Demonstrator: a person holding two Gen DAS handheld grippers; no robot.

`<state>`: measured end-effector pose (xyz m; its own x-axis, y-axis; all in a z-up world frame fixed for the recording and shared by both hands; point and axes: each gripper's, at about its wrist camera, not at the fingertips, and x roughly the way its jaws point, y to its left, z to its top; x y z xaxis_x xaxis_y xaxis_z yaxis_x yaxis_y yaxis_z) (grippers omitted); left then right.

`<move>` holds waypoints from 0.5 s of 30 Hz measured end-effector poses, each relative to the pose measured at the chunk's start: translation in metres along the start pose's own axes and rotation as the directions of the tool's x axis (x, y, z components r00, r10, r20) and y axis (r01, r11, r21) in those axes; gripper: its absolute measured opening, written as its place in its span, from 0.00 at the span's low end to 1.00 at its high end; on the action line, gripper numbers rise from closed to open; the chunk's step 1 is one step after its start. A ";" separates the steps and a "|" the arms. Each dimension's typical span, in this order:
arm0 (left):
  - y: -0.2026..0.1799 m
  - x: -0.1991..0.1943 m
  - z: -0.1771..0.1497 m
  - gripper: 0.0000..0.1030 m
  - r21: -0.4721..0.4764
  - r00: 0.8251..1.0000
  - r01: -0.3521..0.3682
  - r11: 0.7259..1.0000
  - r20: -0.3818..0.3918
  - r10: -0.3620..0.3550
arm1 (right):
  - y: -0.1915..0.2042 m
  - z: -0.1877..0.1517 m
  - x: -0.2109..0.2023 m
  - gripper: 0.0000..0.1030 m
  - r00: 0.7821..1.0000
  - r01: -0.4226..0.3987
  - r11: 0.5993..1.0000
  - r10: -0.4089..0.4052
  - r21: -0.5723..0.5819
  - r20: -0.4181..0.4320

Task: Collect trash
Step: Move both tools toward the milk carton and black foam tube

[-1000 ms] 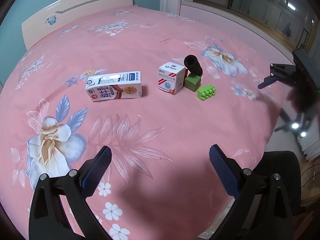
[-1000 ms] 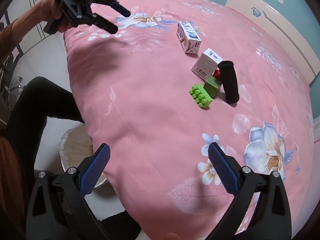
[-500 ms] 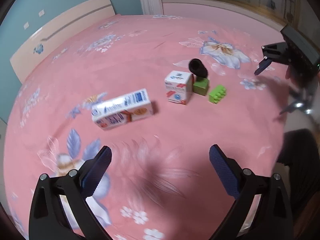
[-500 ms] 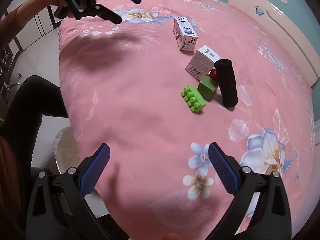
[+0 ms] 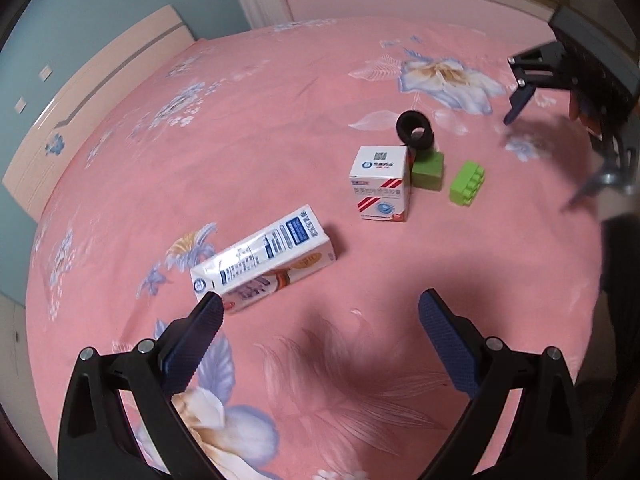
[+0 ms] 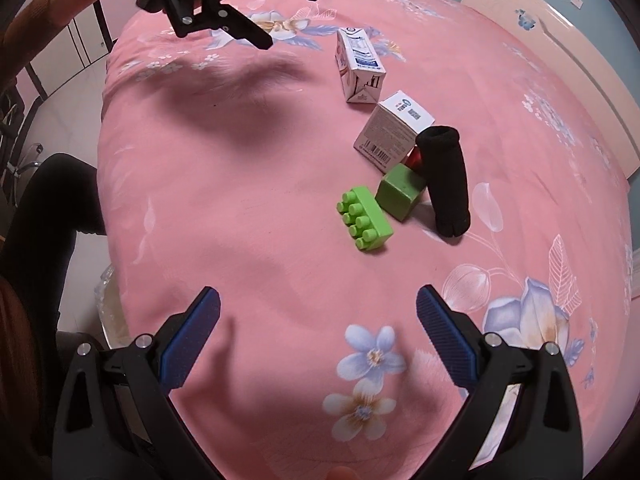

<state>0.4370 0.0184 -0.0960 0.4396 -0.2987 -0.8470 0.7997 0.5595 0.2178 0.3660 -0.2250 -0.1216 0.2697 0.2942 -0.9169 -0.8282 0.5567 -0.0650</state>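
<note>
Both claws hang released over the pink floral bed [image 5: 240, 128], holding nothing. The left claw [image 5: 320, 320] hovers just short of the milk carton [image 5: 264, 260], which lies on its side. Beyond the carton stands a small white medicine box [image 5: 382, 184]; touching that box are a green cube [image 5: 429, 170] and a black foam tube [image 6: 444, 180], with a green toy brick [image 6: 364, 224] just beside the cube. The right claw [image 6: 318, 312] hovers near the brick.

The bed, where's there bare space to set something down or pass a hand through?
Free: the sheet between the right tool and the green studded brick, and between the left tool and the small white box. Crowded: box, green cube, black roll and brick cluster; milk carton lies at the left tool's finger.
</note>
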 end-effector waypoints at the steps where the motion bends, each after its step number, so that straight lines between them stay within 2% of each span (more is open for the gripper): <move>1: 0.001 0.003 0.001 0.97 0.014 1.000 0.002 1.000 -0.001 -0.002 | -0.003 0.002 0.001 0.94 1.000 -0.007 1.000 0.007 -0.001 0.008; 5: 0.008 0.017 0.012 0.97 0.078 1.000 0.017 0.997 -0.019 -0.016 | -0.019 0.006 0.006 0.94 1.000 -0.022 1.000 0.022 0.019 0.023; 12: 0.018 0.054 0.019 0.97 0.165 0.995 0.051 0.985 -0.090 -0.037 | -0.046 0.016 0.025 0.94 1.000 -0.024 0.998 0.025 0.056 -0.009; 15: 0.026 0.059 0.024 0.97 0.159 0.994 0.075 0.984 -0.095 -0.060 | -0.052 0.022 0.030 0.94 0.999 -0.031 0.998 0.032 0.053 -0.014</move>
<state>0.4937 -0.0035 -0.1288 0.3497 -0.2574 -0.9008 0.8851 0.4058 0.2277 0.4276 -0.2280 -0.1376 0.2364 0.3006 -0.9240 -0.8090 0.5876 -0.0159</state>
